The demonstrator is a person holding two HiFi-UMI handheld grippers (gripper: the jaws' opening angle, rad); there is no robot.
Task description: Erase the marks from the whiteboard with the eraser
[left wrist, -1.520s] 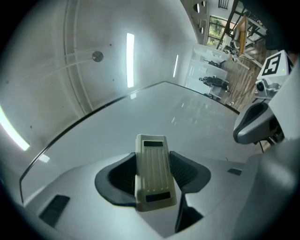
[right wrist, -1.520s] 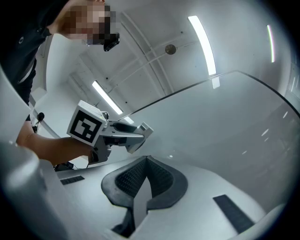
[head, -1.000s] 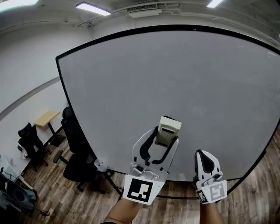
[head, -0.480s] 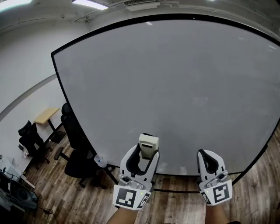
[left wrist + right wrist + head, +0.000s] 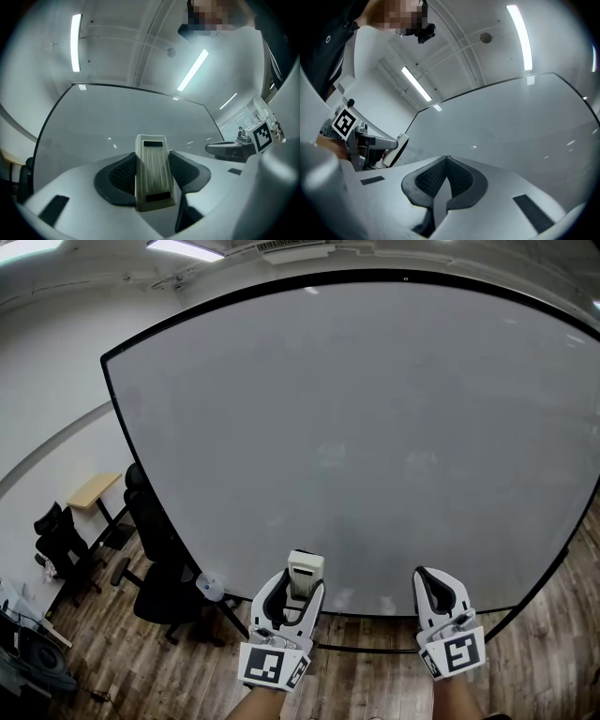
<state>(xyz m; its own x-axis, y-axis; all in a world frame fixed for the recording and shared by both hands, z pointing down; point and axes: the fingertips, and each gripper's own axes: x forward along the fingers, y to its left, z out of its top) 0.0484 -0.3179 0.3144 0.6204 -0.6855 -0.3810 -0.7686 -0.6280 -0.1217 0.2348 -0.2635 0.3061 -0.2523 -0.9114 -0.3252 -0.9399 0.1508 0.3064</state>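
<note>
A large whiteboard (image 5: 375, 427) fills the head view, grey-white with only faint smudges near its lower middle. My left gripper (image 5: 302, 589) is low in front of the board's bottom edge, shut on a cream ribbed eraser (image 5: 305, 574). In the left gripper view the eraser (image 5: 152, 171) stands upright between the dark pads, with the whiteboard (image 5: 108, 122) behind it. My right gripper (image 5: 433, 585) hangs to the right, shut with nothing in it. In the right gripper view its jaws (image 5: 446, 180) meet, and the left gripper with the eraser (image 5: 396, 147) shows at the left.
Black office chairs (image 5: 155, 568) stand on the wooden floor left of the board, with another chair (image 5: 56, 540) and a small wooden desk (image 5: 94, 491) further left. Ceiling light strips (image 5: 183, 247) run overhead. The board's black stand bar (image 5: 375, 648) crosses below its bottom edge.
My left gripper has come down and away from the board with the eraser, from mid-lower board to its bottom edge. The right gripper has stayed nearly in place.
</note>
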